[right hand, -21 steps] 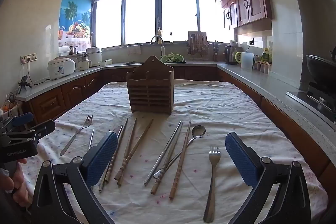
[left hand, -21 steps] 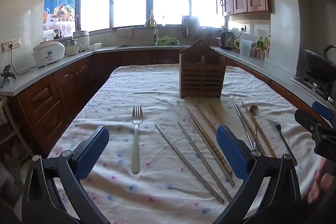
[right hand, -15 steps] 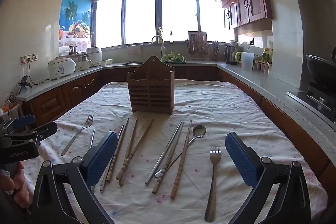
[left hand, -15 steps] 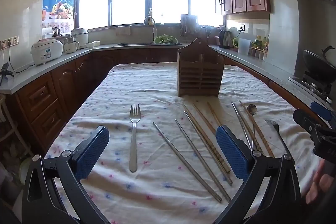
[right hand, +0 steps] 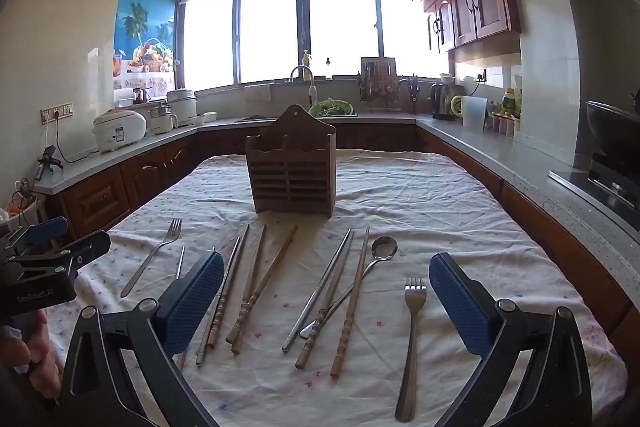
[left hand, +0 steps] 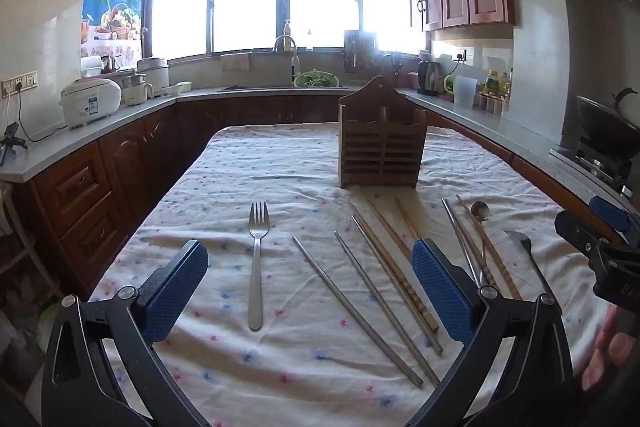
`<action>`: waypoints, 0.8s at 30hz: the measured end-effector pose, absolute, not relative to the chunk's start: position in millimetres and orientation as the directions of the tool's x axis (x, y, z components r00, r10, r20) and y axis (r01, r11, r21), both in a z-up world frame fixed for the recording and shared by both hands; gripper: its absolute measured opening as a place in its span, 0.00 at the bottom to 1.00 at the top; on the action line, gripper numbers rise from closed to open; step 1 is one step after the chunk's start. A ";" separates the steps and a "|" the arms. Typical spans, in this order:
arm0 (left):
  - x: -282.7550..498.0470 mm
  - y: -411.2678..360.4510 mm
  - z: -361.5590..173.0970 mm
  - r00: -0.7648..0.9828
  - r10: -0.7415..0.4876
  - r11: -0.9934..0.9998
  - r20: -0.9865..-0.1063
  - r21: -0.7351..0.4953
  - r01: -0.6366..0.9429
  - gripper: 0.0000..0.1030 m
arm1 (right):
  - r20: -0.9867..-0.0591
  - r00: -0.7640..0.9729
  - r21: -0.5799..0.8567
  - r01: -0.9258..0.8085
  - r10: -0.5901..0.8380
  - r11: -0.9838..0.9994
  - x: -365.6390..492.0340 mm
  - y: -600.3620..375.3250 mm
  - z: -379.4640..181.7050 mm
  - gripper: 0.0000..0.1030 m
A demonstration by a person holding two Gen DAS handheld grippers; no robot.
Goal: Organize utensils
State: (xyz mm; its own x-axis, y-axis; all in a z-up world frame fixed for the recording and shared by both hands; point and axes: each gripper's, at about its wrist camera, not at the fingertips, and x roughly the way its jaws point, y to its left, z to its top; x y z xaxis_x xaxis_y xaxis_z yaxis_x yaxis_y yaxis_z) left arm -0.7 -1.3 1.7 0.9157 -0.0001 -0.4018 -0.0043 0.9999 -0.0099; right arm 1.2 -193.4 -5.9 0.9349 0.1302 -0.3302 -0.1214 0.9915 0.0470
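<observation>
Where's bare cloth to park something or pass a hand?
Free: left of the left fork to the cloth's edge, right of the right fork, and behind the wooden holder. Crowded: chopsticks and spoon between the forks.

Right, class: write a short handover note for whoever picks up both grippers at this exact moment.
Left gripper: open, empty, above the tablecloth.
Right gripper: open, empty.
Wooden holder: upright mid-table; nothing seen in it.
On the cloth: left fork, right fork, spoon, metal chopsticks, wooden chopsticks.
Done: nothing.
Left: move every utensil into the holder.
</observation>
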 end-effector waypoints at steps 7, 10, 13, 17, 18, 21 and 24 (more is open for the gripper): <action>-1.4 -1.3 2.4 0.918 0.002 1.000 -0.397 -0.010 -0.006 1.00 | -0.328 0.936 0.045 -0.118 0.126 0.992 0.9 -192.3 -7.4 1.00; -1.5 -0.8 3.1 0.918 0.005 1.000 -0.396 -0.012 -0.011 1.00 | -0.322 0.938 0.048 -0.122 0.131 0.991 0.6 -192.1 -7.3 1.00; -1.5 -1.3 3.6 0.918 0.006 1.000 -0.395 -0.013 -0.012 1.00 | -0.319 0.938 0.046 -0.124 0.133 0.991 -0.1 -191.7 -6.4 1.00; -1.3 -2.7 4.1 0.919 0.006 1.000 -0.394 -0.011 -0.011 1.00 | -0.318 0.939 0.047 -0.126 0.135 0.991 -0.8 -190.7 -5.5 1.00; -1.2 -2.9 4.3 0.919 0.005 1.000 -0.394 -0.011 -0.010 1.00 | -0.316 0.939 0.047 -0.126 0.135 0.991 -1.1 -190.5 -5.3 1.00; -1.8 -0.2 3.0 0.920 0.005 1.000 -0.393 -0.013 -0.011 1.00 | -0.313 0.940 0.047 -0.127 0.136 0.991 -2.1 -190.7 -3.9 1.00; -3.6 0.9 3.0 0.920 0.002 1.000 -0.392 -0.017 -0.009 1.00 | -0.311 0.941 0.040 -0.127 0.133 0.991 -2.7 -189.2 -2.9 1.00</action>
